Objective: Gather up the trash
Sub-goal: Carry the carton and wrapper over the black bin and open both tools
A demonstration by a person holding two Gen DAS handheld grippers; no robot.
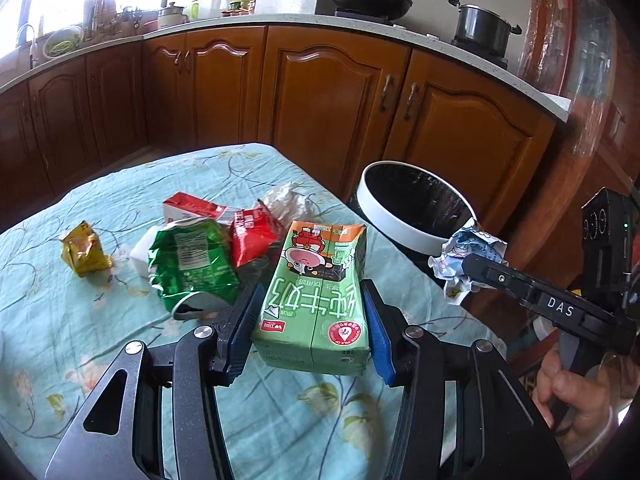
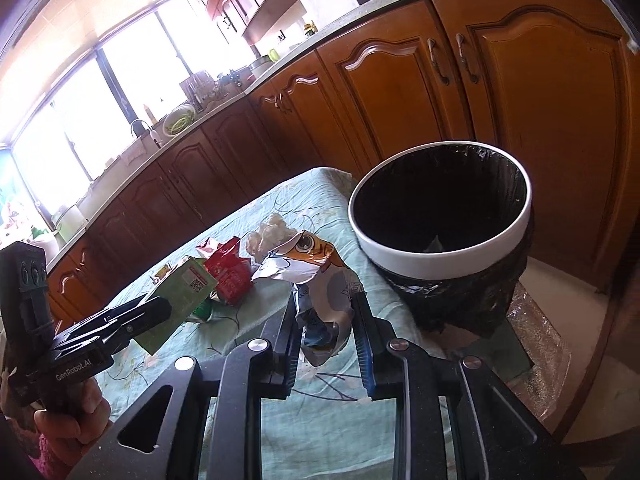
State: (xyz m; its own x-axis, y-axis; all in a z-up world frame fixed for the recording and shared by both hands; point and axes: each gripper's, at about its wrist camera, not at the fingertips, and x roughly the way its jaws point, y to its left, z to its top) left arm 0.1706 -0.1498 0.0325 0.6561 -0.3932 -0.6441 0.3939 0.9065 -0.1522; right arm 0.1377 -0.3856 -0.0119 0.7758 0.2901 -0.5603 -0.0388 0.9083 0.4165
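A green rectangular milk carton (image 1: pixel 316 292) printed with a cartoon cow is clamped between the blue-padded left tongs (image 1: pixel 310 320) above a counter draped in a pale blue floral cloth (image 1: pixel 80 320). A crumpled white-and-orange printed wrapper (image 2: pixel 316 280) is gripped in the right tongs (image 2: pixel 326 332), just beside a round white-rimmed bin lined with a black bag (image 2: pixel 444 256). A green foil packet (image 1: pixel 188 260), a red packet (image 1: pixel 252 236) and a yellow wrapper (image 1: pixel 82 250) are left lying on the cloth.

Wrappers (image 1: pixel 192 256) clustered on table (image 1: pixel 80 332), bin (image 2: pixel 440 248) past its right edge, cabinets (image 1: pixel 332 92) behind
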